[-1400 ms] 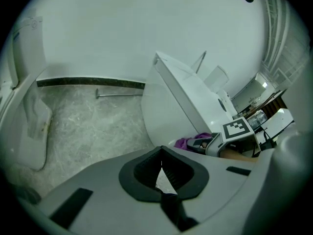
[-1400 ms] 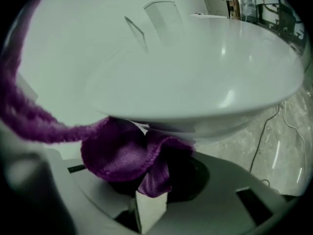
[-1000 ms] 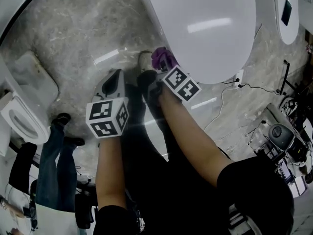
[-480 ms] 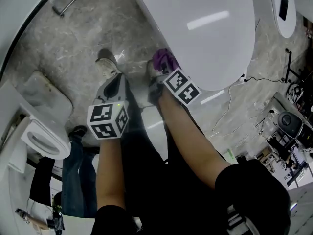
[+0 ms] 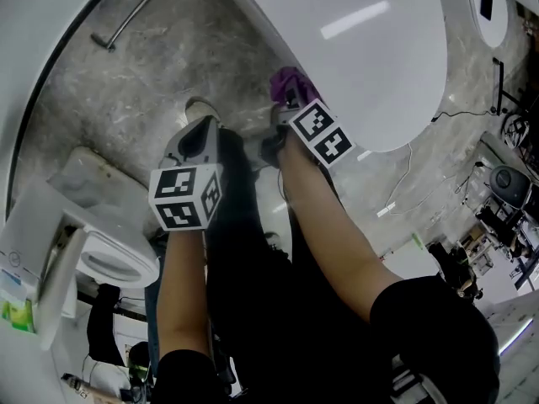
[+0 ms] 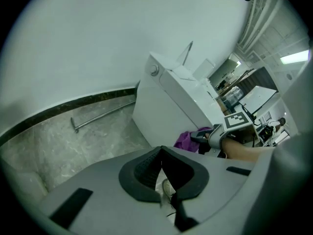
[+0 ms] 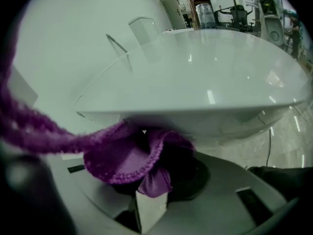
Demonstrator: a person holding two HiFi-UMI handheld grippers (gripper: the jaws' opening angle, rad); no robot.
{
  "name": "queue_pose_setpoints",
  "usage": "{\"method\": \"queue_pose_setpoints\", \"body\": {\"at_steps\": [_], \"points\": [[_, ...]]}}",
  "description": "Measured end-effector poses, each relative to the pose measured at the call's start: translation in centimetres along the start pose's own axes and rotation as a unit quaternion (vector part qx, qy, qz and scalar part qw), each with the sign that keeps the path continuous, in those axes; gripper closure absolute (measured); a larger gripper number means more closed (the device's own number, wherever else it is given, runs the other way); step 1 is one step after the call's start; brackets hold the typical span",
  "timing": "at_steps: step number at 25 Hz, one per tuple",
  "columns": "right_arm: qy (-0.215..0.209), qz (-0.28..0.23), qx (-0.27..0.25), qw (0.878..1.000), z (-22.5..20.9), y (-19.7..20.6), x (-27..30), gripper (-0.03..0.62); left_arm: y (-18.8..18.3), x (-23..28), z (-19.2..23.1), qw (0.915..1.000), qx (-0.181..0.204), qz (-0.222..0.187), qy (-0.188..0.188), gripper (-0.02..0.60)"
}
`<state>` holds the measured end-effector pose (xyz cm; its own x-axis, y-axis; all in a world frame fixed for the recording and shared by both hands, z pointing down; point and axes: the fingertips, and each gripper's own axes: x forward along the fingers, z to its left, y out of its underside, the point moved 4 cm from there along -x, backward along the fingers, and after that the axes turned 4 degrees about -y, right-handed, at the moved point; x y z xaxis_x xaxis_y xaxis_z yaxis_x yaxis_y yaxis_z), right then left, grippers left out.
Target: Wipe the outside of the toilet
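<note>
Because the white glossy ceramic toilet (image 7: 210,77) rises directly ahead of the right hand-held gripper (image 7: 151,168), that gripper is the one placed to wipe. Its jaws are clamped on a purple knitted cloth (image 7: 122,158), which bunches against the bowl's outer wall just under the overhanging lid rim. In the head view the toilet's long axis runs from the tank at the top left down to the rounded front at the right, so the side wall stretches both ways from the cloth. The left hand-held gripper (image 6: 162,153) hangs beside the right one, a little farther from the toilet, with its jaws together on nothing. A shoe (image 6: 168,187) shows below them. The cloth probably touches the porcelain, though the shadow there makes that hard to confirm. Underfoot is a grey marbled stone floor (image 5: 143,91). A thin metal rod (image 5: 135,15) lies by the wall, and a second white toilet (image 5: 114,263) stands well apart at the left.
</note>
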<state>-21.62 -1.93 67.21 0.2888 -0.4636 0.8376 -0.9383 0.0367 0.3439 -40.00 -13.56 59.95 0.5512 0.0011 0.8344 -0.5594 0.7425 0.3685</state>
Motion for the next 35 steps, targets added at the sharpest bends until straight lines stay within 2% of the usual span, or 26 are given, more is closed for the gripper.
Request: {"method": "queue_pose_setpoints", "body": {"at_steps": [7,14,27,35], "points": [[0.016,-0.026,-0.004,1.000,3.6,-0.1,2.2,0.496,-2.7,0.5,3.5,0.9991,0.037,0.014,0.016,0.572],[0.009,-0.033,-0.025,0.999,7.5,-0.7,4.4,0.496,-4.3,0.8,5.0,0.9981,0.051,0.018,0.029,0.572],[-0.016,-0.044,-0.043,0.998,13.5,-1.1,6.8,0.496,-3.3,-0.3,8.1,0.9984,0.041,0.026,0.029,0.572],[-0.049,-0.036,-0.068,0.996,18.8,-1.5,9.8,0.496,-3.9,-0.6,10.0,0.9992,0.029,0.014,0.023,0.572]]}}
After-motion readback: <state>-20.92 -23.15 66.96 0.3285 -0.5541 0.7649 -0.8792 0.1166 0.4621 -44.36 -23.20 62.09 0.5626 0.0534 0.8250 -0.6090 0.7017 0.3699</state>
